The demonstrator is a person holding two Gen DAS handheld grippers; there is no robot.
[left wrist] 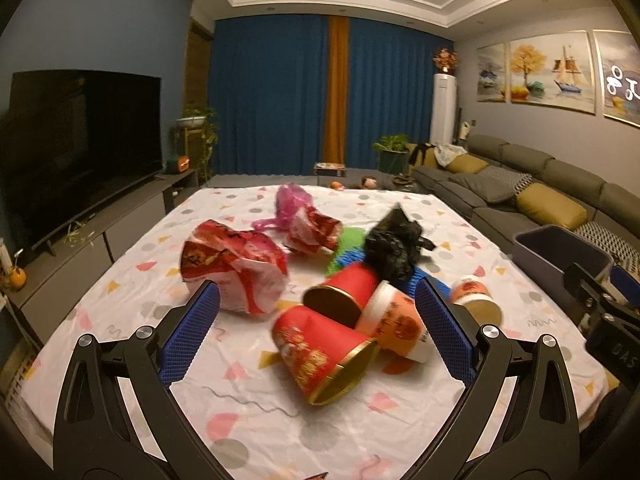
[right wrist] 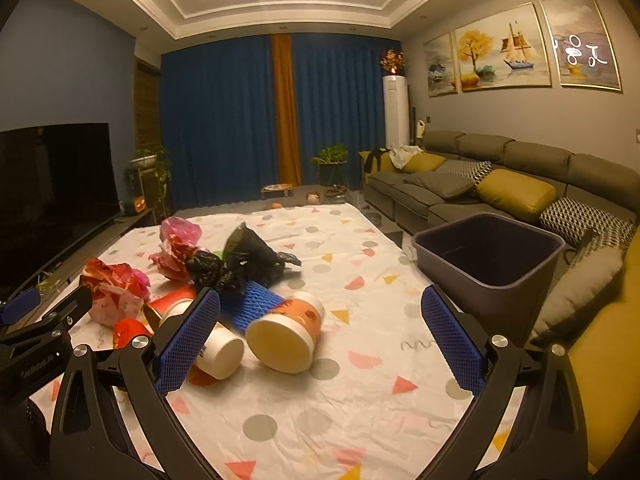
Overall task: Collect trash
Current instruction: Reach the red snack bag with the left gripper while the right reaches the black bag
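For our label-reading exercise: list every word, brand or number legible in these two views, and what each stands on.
"DAS": black housing of the right gripper.
White print on left gripper housing: too blurred.
Print on red cup and orange cup: blurred, unreadable.

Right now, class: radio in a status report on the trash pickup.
Left gripper open, right gripper open. Cups and wrappers on table. Bin clear.

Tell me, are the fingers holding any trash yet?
No. Both the left gripper and right gripper are open, empty above the cups.
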